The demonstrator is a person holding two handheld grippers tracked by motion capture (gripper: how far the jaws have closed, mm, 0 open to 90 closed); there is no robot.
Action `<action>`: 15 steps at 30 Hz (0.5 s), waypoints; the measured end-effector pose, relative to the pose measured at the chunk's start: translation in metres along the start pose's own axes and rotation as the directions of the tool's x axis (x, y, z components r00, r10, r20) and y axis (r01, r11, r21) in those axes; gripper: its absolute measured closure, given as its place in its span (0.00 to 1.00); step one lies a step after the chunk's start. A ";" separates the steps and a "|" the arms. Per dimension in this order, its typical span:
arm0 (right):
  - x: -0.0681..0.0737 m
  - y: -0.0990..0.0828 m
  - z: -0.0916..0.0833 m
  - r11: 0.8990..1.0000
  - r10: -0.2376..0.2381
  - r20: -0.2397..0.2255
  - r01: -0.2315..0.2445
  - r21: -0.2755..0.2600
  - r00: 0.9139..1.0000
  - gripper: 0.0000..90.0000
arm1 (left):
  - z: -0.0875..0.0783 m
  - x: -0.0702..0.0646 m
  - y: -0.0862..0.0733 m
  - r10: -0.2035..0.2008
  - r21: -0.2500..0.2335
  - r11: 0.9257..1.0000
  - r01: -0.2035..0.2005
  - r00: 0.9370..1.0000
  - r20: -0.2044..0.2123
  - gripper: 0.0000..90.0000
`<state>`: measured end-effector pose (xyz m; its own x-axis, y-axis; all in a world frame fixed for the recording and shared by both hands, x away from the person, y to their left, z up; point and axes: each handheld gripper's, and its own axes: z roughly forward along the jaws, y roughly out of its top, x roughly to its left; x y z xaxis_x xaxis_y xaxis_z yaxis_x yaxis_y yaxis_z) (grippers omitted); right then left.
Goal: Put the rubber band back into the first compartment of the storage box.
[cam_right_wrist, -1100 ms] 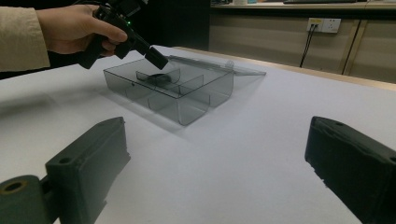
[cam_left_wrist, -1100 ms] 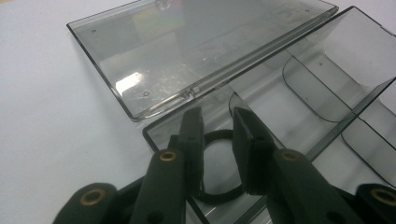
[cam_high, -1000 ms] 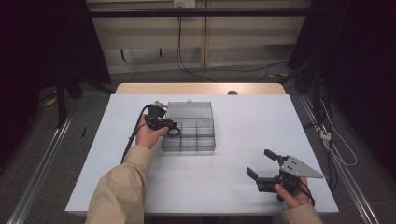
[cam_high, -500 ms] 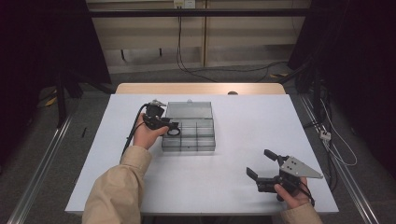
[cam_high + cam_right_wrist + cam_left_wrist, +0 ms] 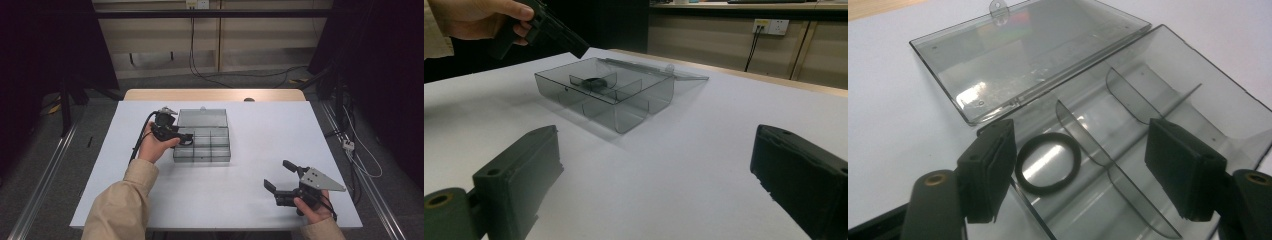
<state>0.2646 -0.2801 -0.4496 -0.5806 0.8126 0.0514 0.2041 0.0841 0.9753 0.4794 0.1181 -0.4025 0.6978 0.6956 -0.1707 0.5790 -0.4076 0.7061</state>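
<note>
**Black ring in the box, left jaws parted above it**

Lying flat on the floor of a corner compartment of the clear smoky box: a black ring, seen in the left gripper view just beside a curved divider, touched by neither pad. Poised over that corner, the left gripper, jaws wide apart and just been opening, nothing pressed between them; one pad hanging outside the box wall, the other above the compartments. In the high view, held in the left hand at the box's left edge, cable looping down toward the beige sleeve.

Box set near the middle of the white tabletop, divided into compartments by thin clear partitions. Lid swung fully back, lying flat on the tabletop behind the box, small latch tab at its far edge.

Well apart from the box, near the front right corner of the tabletop: the right gripper, grey three-cornered plate on top, held in the right hand. Jaws spread wide, nothing between them, bare white tabletop visible in the gap in the right gripper view. Aimed toward the box, with the ring a dark shape inside the far compartment and the left hand above it at upper left.
</note>
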 end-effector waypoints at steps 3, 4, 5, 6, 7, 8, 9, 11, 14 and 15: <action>0.000 0.000 0.001 1.000 -0.001 0.002 0.001 0.002 1.000 0.06 | -0.005 -0.003 -0.001 0.004 -0.018 1.000 -0.004 1.000 0.011 0.28; 0.000 0.000 0.001 1.000 -0.002 0.001 0.002 0.004 1.000 0.06 | -0.006 -0.004 -0.002 -0.001 -0.024 1.000 0.001 1.000 0.019 0.28; 0.000 0.000 0.001 1.000 -0.003 0.001 0.003 0.004 1.000 0.06 | -0.008 -0.004 -0.002 0.006 -0.023 1.000 -0.005 1.000 0.022 0.27; 0.001 0.000 0.001 1.000 -0.002 0.002 0.002 0.004 1.000 0.06 | -0.009 -0.005 -0.003 0.008 -0.025 1.000 -0.007 1.000 0.024 0.27; 0.001 0.000 0.001 1.000 -0.002 0.001 0.002 0.005 1.000 0.06 | -0.010 -0.006 -0.003 0.012 -0.025 1.000 -0.012 1.000 0.022 0.27; 0.000 0.000 0.001 1.000 -0.001 0.000 0.001 0.003 1.000 0.06 | -0.012 -0.007 -0.004 0.014 -0.023 1.000 -0.014 1.000 0.025 0.26; 0.000 0.000 0.001 1.000 -0.003 -0.001 0.003 0.003 1.000 0.06 | -0.013 -0.008 -0.005 0.013 -0.025 1.000 -0.013 1.000 0.027 0.25; 0.000 0.000 0.000 1.000 -0.001 0.001 0.001 0.002 1.000 0.06 | -0.015 -0.009 -0.007 0.014 -0.035 0.999 -0.013 0.999 0.037 0.24; 0.000 0.000 0.001 1.000 -0.003 -0.002 0.003 0.005 1.000 0.06 | -0.019 -0.011 -0.010 0.019 -0.044 0.999 -0.017 0.999 0.045 0.24; 0.000 0.000 0.001 1.000 -0.003 -0.001 0.003 0.005 1.000 0.06 | -0.020 -0.012 -0.011 0.014 -0.051 0.999 -0.012 0.999 0.047 0.23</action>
<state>0.2653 -0.2790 -0.4498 -0.5816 0.8120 0.0488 0.2067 0.0895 0.9743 0.4566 0.1261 -0.3947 0.7252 0.6611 -0.1926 0.5484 -0.3853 0.7422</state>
